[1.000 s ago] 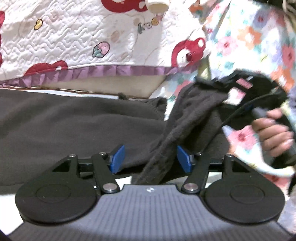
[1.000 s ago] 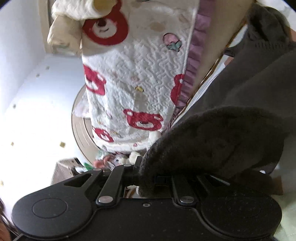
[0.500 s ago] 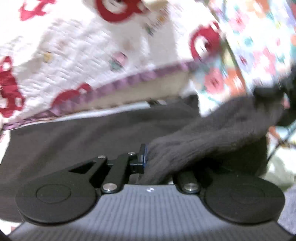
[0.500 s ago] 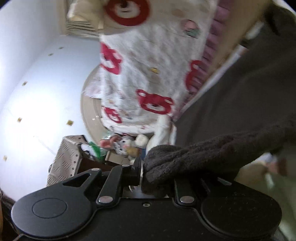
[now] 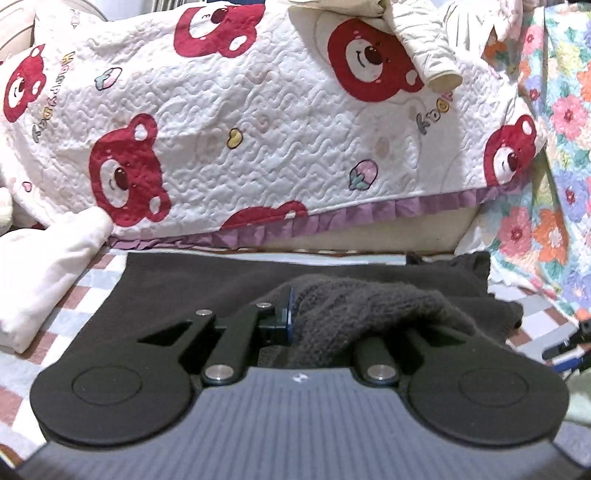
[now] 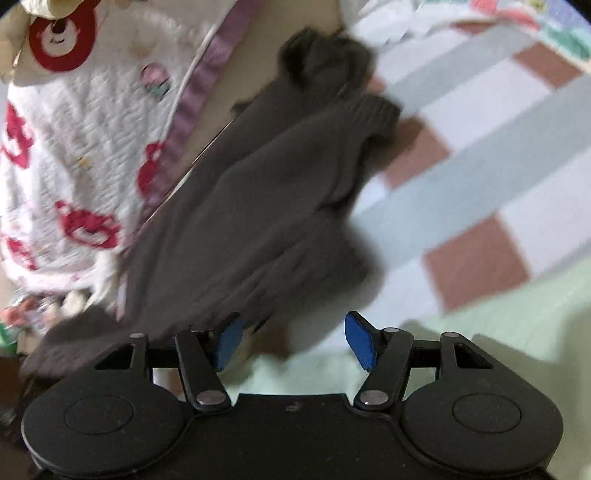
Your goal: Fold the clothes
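The right claw [image 6: 291,341] has let go and gapes wide, while the left claw [image 5: 314,321] stays clamped on the dark sweater [image 5: 369,310].

A bear-print quilt [image 5: 280,122] hangs beside a floral blanket [image 5: 557,155] above checked bedding [image 6: 480,173].

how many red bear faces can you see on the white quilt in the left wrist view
6 on the white quilted bear-print blanket: far left, top centre, upper right, centre left, right edge, and one partly cut off at the purple frill. Others may be hidden.
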The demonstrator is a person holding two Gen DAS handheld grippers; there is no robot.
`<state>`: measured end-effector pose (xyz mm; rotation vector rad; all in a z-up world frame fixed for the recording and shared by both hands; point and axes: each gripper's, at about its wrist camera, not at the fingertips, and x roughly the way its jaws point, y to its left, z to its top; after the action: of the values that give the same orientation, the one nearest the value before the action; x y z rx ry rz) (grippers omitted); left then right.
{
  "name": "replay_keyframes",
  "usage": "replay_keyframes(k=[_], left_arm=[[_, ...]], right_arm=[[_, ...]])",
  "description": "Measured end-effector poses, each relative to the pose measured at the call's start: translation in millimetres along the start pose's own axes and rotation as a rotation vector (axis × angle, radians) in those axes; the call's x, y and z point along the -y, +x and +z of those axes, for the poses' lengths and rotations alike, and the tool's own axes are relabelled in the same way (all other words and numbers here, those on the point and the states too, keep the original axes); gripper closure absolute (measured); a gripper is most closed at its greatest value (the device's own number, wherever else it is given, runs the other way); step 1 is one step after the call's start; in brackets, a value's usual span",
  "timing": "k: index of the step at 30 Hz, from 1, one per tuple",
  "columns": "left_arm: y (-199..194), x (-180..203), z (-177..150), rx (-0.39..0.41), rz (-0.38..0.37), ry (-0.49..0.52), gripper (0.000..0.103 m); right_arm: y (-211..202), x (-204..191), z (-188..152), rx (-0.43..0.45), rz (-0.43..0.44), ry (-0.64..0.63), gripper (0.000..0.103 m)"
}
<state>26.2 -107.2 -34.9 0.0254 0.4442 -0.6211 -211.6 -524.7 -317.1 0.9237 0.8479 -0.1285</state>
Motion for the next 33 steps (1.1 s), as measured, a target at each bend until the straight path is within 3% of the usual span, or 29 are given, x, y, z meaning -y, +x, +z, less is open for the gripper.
replay_keyframes(k=[3, 8, 9, 10, 11, 14, 17, 21, 25, 31, 33], left_arm=[[-7, 0, -6, -0.016, 0.008, -0.002, 0.095], [-22, -2, -4, -0.021, 0.017, -0.016, 0.095], [-29, -4, 0, -0.019, 0.02, -0.014, 0.095], [-35, -6, 3, -0.017, 0.024, -0.013, 0.095], [-42, -7, 7, -0.015, 0.028, -0.012, 0.095], [-61, -12, 19, -0.008, 0.039, -0.008, 0.095], [-76, -15, 24, -0.022, 0.066, 0.054, 0.095], [-67, -19, 1, -0.161, 0.125, 0.159, 0.095], [-62, -23, -8, -0.217, 0.174, 0.168, 0.095], [-85, -31, 34, -0.053, 0.28, 0.095, 0.095], [-86, -37, 39, -0.048, 0.315, 0.071, 0.094]], right_arm=[[20, 13, 10, -0.004, -0.01, 0.055, 0.035], [65, 34, 10, -0.037, 0.184, 0.372, 0.036], [71, 36, 11, -0.033, 0.21, 0.409, 0.048], [70, 30, 13, 0.003, 0.205, 0.36, 0.086], [64, 20, 16, 0.042, 0.213, 0.285, 0.093], [24, -12, 11, 0.152, 0.254, 0.085, 0.093], [-13, -24, -6, 0.125, 0.34, -0.012, 0.094], [-18, -14, -28, 0.036, 0.207, -0.107, 0.094], [-4, -4, -42, -0.031, 0.149, -0.077, 0.094], [-17, -23, -28, 0.057, 0.237, -0.131, 0.096], [-22, -25, -25, 0.06, 0.256, -0.143, 0.096]])
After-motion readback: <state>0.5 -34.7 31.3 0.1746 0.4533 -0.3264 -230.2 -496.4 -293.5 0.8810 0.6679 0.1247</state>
